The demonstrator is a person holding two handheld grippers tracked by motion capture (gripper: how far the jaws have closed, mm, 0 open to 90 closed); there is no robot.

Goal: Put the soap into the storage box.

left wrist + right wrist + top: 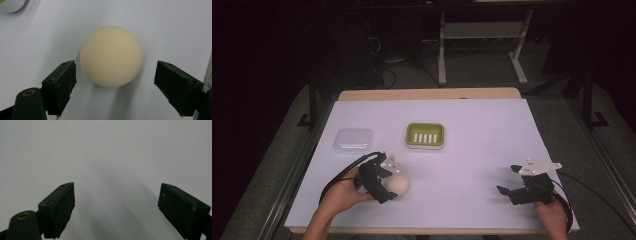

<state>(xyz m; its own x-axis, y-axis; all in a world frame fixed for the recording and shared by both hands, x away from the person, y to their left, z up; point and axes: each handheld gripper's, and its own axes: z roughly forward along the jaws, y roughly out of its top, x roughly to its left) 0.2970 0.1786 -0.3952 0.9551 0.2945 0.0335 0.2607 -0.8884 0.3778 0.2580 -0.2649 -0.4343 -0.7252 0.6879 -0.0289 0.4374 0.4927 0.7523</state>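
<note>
Straddling a cream-coloured ball [398,184] at the near left of the white table [472,130], the left gripper [387,184] has its jaws spread wide, one on each side, and neither touches the ball. That stance looks chosen for a pinch across the widest part: a round thing rolls away if it is squeezed off centre, so the jaws are set level with its middle before any squeeze. The ball rests on the table surface, well apart from the green soap dish [425,135] and the clear lidded box [353,140] farther back.

At the near right, the right gripper [512,181] is held low over bare table, jaws likewise wide apart and holding nothing; my guess is that it waits out of the way while the left hand works.

From the high view come the layout and the distance between the two hands, but there the left gripper's body covers part of the ball. Along the left gripper view the ball [111,56] shows whole, with clear gaps beside each jaw, and a pale rounded rim [10,5] sits in the far left corner. Plain white surface lies between the jaws in the right gripper view.
</note>
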